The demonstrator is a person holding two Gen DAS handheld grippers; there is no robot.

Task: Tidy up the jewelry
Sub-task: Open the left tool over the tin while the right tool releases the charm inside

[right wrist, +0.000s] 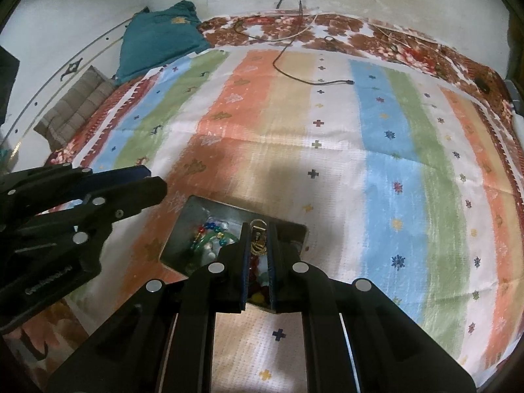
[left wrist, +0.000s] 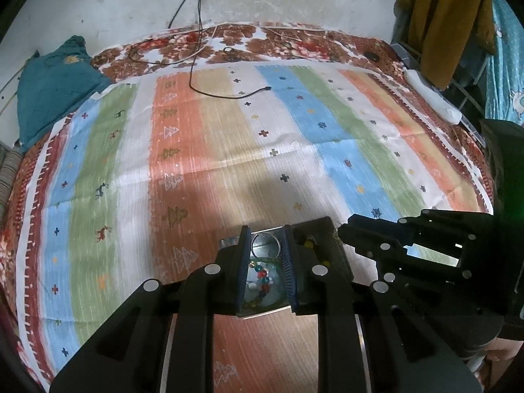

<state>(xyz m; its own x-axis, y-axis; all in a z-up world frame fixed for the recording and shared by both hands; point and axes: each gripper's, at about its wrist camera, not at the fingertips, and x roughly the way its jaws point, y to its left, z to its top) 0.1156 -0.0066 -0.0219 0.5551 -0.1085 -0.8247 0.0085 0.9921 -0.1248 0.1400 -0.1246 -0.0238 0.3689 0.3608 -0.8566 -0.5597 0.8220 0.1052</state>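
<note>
You have the shallow grey metal tray point(right wrist: 196, 209) with its heap of coloured bead jewellery point(right wrist: 209, 232) sitting low on the striped, cross-patterned bedspread point(right wrist: 376, 137) of the bed, right beneath both tools, and it looks as though you are carrying or steadying it from two sides so that the loose pieces stay in one place; that is a judgement from how both tools bracket it, not something the frames prove. Your left hand-held gripper point(left wrist: 264, 234) points steeply down over the tray with its blue-padded jaws only a little apart; between them you can see a thin silver ring point(left wrist: 266, 245) and beads, but whether the pads actually press on the tray's wall or merely frame what lies below, I cannot tell. Your right hand-held gripper point(right wrist: 258, 229) stands at the tray's far-right side with its jaws pressed nearly together; a gold chain piece point(right wrist: 257, 245) shows in the narrow slot between them, yet whether it is pinched or simply lies in the tray beneath is unclear, so treat the jaws as closed and the hold as unproven. A black cable point(left wrist: 229, 95) trails across the far part of the bedspread, well apart from the tray; a teal cloth point(right wrist: 160, 39) lies at the bed's far left corner.
</note>
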